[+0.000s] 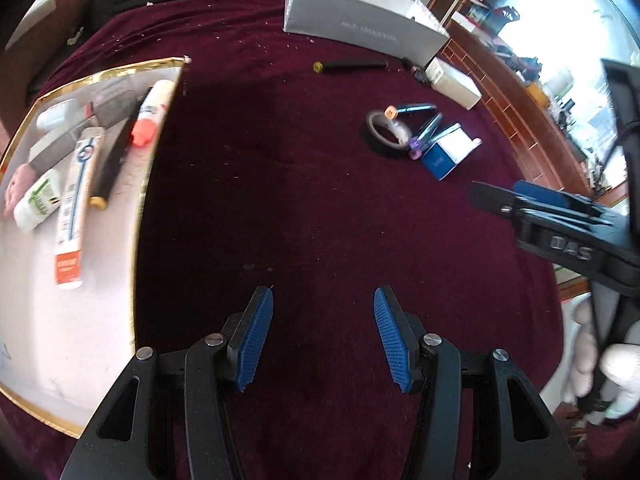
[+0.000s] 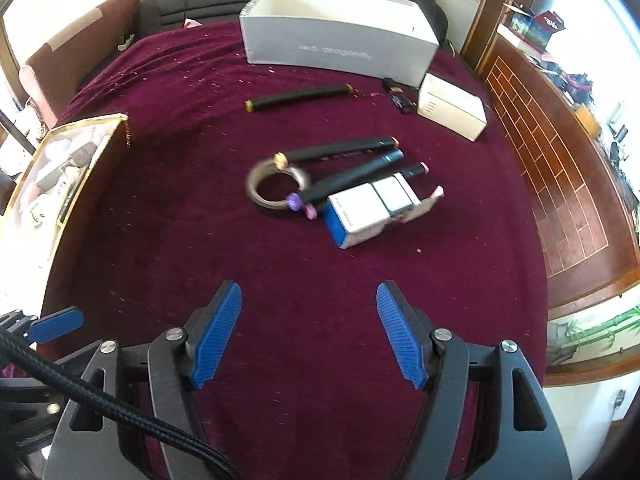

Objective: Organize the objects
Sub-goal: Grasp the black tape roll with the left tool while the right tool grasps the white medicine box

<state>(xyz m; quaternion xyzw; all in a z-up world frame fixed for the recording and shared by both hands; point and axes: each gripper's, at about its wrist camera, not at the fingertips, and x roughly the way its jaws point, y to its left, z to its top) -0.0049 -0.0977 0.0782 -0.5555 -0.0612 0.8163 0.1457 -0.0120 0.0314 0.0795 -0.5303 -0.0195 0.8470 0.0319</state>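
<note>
Fingers of both the left gripper [image 1: 323, 334] and right gripper [image 2: 309, 330] spread, holding nothing.

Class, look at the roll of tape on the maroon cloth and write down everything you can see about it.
The roll of tape is a thin ring with a pale, greyish-beige outer band and a wide open core through which the maroon cloth shows. It lies flat near the middle of the cloth. A black marker with a tan cap crosses over its far rim, and the purple-capped end of another marker rests at its right edge. Neither gripper touches it.
</note>
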